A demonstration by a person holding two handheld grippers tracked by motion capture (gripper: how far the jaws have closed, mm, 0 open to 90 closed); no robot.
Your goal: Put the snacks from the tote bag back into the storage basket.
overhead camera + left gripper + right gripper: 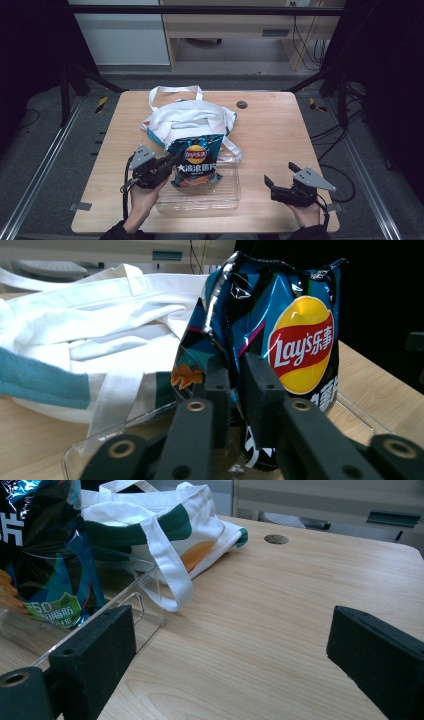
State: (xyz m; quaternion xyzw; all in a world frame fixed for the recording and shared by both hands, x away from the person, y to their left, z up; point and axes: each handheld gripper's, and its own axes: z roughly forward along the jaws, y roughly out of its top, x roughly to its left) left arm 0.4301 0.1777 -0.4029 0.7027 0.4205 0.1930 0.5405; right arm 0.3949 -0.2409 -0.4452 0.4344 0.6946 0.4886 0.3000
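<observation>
**Chip bag standing in the clear tray, pinched at its edge**

Black jaws of the left gripper (235,390) are clamping a fold at the side of the chip bag (195,160), which is standing upright in the clear tray (220,197) near the front of the bench (280,130). Just behind, the white tote bag (187,120) is lying slumped, one strap trailing against the tray. Judging by the thin pinch, lifting slowly and straight is keeping the crinkly film from slipping. The right gripper (282,176) is resting apart, jaws wide and empty.
</observation>
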